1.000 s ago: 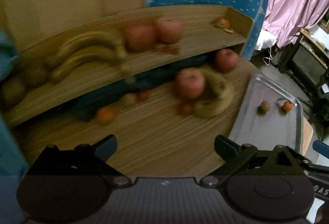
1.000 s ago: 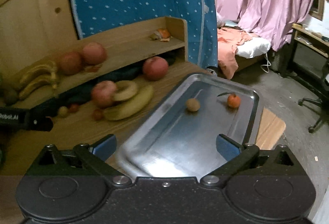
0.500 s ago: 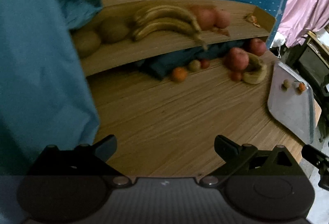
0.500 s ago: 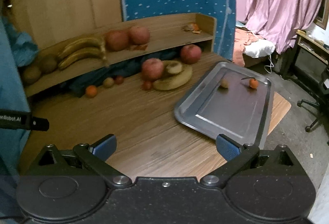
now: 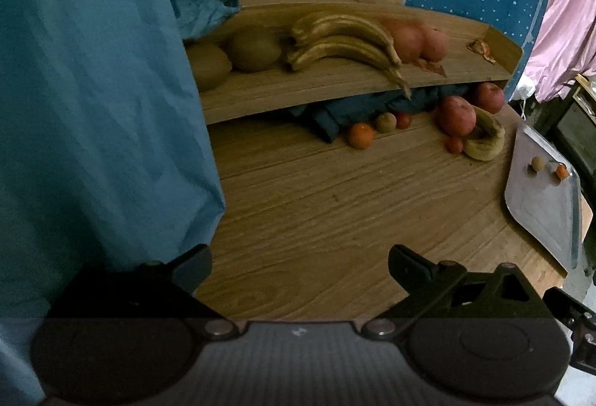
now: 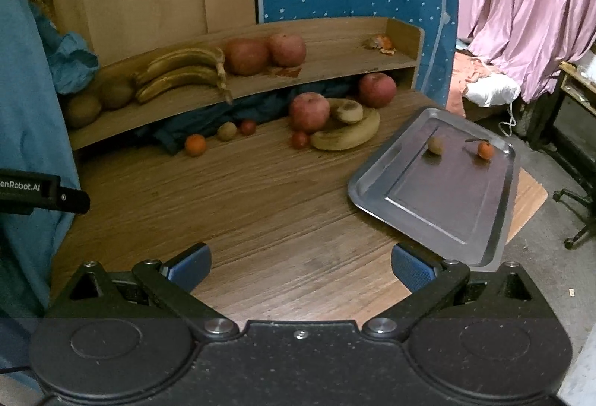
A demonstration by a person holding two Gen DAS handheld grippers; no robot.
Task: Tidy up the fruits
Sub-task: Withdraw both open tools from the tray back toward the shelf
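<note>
left gripper [image 5: 300, 266]: black two-finger tool hanging over bare wood near the table's front edge, well short of the steel tray; fingers standing wide apart, gripping nothing.
right gripper [image 6: 301, 264]: black tool with blue finger pads [image 6: 190, 262], hovering in front of the steel tray's near corner; fingers spread wide, nothing between them.
steel tray [image 6: 376, 197]: flat rectangular silver metal tray lying at the right end of the round wooden table [image 6: 242, 205], one corner overhanging the edge.
on the tray: a small brown kiwi [image 6: 434, 145] and a small orange tangerine with a stem [image 6: 485, 149] sitting near the far rim, apart from each other.
left of the tray: a yellow-brown banana [image 6: 344, 137] curling around a cut banana piece [image 6: 348, 110], a red apple [image 6: 310, 111] touching it, a small red tomato [image 6: 298, 139] just in front.
behind the tray: a second red apple [image 6: 377, 90] sitting under the shelf's end.
further left of the tray: a red tomato [image 6: 247, 127], a small green-brown kiwi [image 6: 227, 130] and an orange tangerine [image 6: 195, 144] lining up beside dark blue cloth [image 6: 178, 134].
wooden shelf [image 6: 335, 70]: standing behind the tray's side of the table — carrying two red apples [image 6: 264, 53], a bunch of brown-spotted bananas [image 6: 182, 72] and two large kiwis [image 6: 98, 100].
person: teal sleeve [image 5: 93, 108] filling the left wrist view, far from the tray.
</note>
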